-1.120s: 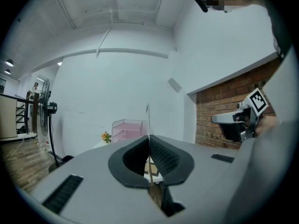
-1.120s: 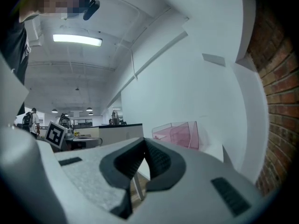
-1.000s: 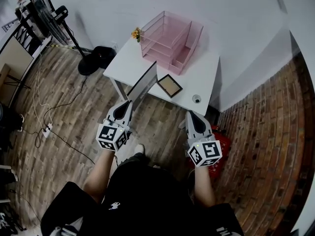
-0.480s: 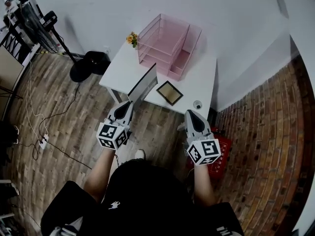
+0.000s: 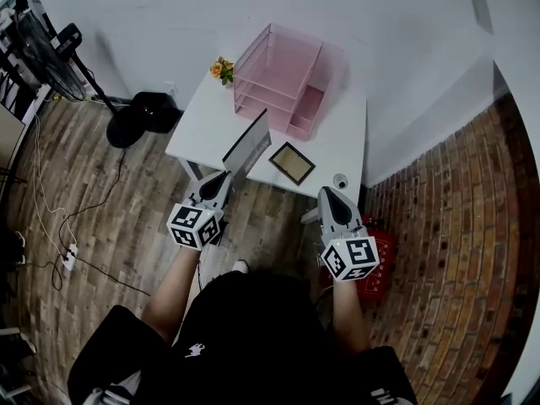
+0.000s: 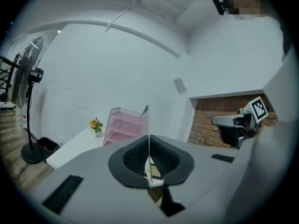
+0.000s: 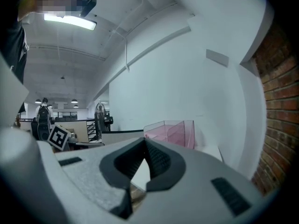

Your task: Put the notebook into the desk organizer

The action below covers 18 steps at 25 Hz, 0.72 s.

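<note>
The left claw point(image 5: 221, 178) is clamped on the near end of the notebook point(image 5: 247, 146), its pads pressed flat against both covers. The left gripper view shows the thin edge of the notebook point(image 6: 146, 118) rising upright out of the closed left claw point(image 6: 149, 139). From the head view the notebook stands on edge in the air. Its far end reaches over the near edge of the white counter point(image 5: 207, 121), just left of a small frame point(image 5: 292, 162) lying flat there. It is well short of the pink organizer point(image 5: 283, 74), which stands at the back of the counter by the white wall, with its tiered trays open toward the person. The organizer point(image 6: 124, 125) shows beyond the notebook in the left gripper view, with flowers point(image 6: 96, 124) beside it. The right claw point(image 5: 327, 194) hangs off the counter's near right corner, level with the left one, above a red crate point(image 5: 381, 247) on the floor by the brick wall. In its own view the right claw point(image 7: 145, 141) has its tips together with nothing between them, and the organizer point(image 7: 170, 132) lies ahead. A fan point(image 5: 59, 49) stands on the wooden floor at the far left.
</note>
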Each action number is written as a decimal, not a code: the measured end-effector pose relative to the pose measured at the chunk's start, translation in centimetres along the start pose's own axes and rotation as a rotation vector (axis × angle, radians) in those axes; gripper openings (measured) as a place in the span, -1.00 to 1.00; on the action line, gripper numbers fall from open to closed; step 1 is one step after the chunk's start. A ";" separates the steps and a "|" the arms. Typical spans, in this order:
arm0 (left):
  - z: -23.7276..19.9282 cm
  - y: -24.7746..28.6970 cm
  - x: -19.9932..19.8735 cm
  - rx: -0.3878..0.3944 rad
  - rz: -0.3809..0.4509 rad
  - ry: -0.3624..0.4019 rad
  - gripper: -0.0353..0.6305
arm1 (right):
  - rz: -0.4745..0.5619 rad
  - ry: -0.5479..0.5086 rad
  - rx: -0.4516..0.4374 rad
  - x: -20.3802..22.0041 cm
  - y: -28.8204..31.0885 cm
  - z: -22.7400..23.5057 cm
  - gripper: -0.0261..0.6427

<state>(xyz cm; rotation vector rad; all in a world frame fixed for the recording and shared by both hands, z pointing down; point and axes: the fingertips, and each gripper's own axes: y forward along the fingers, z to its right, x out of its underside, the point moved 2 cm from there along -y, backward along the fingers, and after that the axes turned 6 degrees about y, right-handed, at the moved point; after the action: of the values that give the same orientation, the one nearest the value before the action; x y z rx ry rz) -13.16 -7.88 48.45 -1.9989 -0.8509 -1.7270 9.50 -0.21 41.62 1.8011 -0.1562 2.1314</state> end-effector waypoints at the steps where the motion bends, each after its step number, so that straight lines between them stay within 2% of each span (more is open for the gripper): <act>1: -0.2 0.2 0.4 0.004 -0.007 -0.013 -0.87 | -0.007 0.002 0.002 0.2 0.2 0.0 -0.91; 7: -2.5 1.5 1.2 -0.009 -0.022 -0.071 -0.87 | -0.053 0.020 -0.011 1.1 2.9 0.4 -0.91; 18: -4.0 5.9 2.6 -0.035 -0.064 -0.176 -0.87 | -0.091 0.026 -0.133 0.9 10.2 3.2 -0.91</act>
<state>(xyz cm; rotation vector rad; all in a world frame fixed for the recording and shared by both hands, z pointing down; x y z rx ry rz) -12.18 -14.36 52.40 -2.1946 -0.9565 -1.6282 9.03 -10.58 44.52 1.6731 -0.2011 2.0306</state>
